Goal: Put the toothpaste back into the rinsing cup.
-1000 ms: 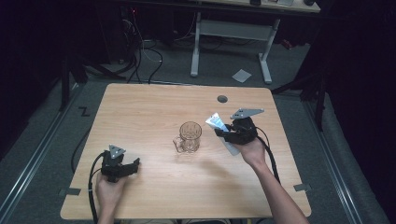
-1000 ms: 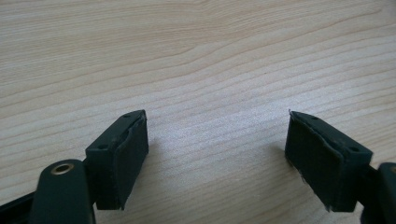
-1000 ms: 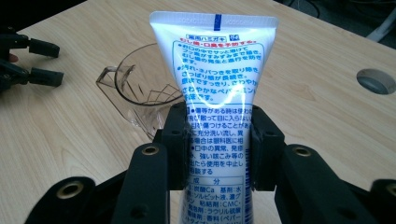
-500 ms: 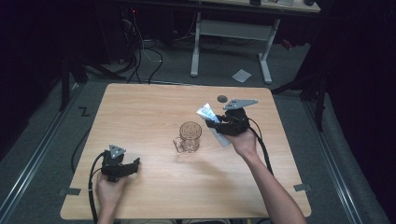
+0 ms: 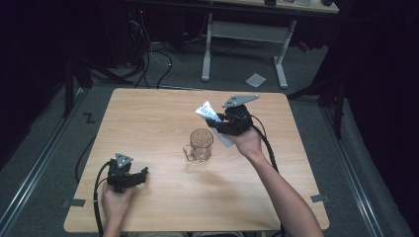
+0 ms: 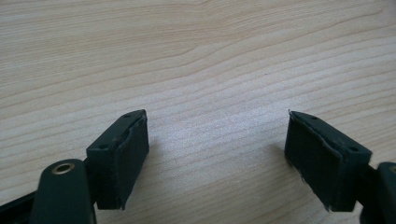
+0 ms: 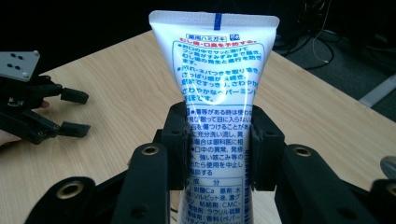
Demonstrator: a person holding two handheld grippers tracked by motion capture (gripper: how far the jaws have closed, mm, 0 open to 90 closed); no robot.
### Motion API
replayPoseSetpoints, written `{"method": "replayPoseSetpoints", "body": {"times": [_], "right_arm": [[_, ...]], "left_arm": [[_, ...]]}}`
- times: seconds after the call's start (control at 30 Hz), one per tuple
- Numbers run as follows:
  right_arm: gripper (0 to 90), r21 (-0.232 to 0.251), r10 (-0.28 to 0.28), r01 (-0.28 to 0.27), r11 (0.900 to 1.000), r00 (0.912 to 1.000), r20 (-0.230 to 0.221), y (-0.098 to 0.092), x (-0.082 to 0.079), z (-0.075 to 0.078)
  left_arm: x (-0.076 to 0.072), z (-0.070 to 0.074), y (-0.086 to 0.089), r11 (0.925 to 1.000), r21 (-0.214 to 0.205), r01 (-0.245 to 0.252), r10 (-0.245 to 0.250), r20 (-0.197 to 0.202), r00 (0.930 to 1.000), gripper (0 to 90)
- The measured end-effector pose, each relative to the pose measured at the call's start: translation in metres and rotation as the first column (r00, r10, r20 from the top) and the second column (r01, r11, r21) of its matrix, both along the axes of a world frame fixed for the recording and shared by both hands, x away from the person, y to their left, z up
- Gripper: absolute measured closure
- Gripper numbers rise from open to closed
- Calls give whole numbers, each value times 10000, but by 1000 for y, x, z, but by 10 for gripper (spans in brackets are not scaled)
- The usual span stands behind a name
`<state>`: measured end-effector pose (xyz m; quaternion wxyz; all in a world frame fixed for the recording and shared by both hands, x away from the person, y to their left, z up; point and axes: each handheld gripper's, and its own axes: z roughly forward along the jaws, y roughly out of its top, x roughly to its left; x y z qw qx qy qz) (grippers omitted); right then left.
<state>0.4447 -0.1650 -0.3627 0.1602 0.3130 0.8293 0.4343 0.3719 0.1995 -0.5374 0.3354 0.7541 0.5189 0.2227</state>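
My right gripper (image 5: 216,122) is shut on a white toothpaste tube (image 5: 206,110) with blue print, held in the air just behind and right of a clear glass mug (image 5: 200,144) that stands mid-table. In the right gripper view the tube (image 7: 217,70) rises crimped end up between the pads, with the right gripper (image 7: 218,135) clamped across its middle. My left gripper (image 5: 141,174) rests open near the table's front left. Its pads stand wide apart over bare wood in the left gripper view, left gripper (image 6: 217,149), and it also appears farther off, left gripper (image 7: 70,113).
The wooden table (image 5: 148,113) has bare room on its left and front. Beyond its far edge lie a white desk frame (image 5: 242,32), floor cables (image 5: 148,54) and a scrap of paper (image 5: 255,79).
My right gripper has carried the tube left and slightly away from the person, from right of the mug to just behind it. The left gripper has stayed put.
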Motion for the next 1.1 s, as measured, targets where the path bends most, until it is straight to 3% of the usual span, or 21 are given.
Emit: {"method": "replayPoseSetpoints", "body": {"times": [0.6,0.97,1.1], "right_arm": [[651,-31,185,-185,9998,9998,-3,34,22,-3],[648,272,-122,129,9995,9996,-258,45,33,-15],[647,27,-68,68,10000,9999,-157,54,36,-22]], "left_arm": [[2,0,1,10000,-9,-99,99,-11,9999,221],[0,0,0,10000,22,-40,40,-15,10000,214],[0,0,0,10000,19,-40,40,-13,10000,214]]}}
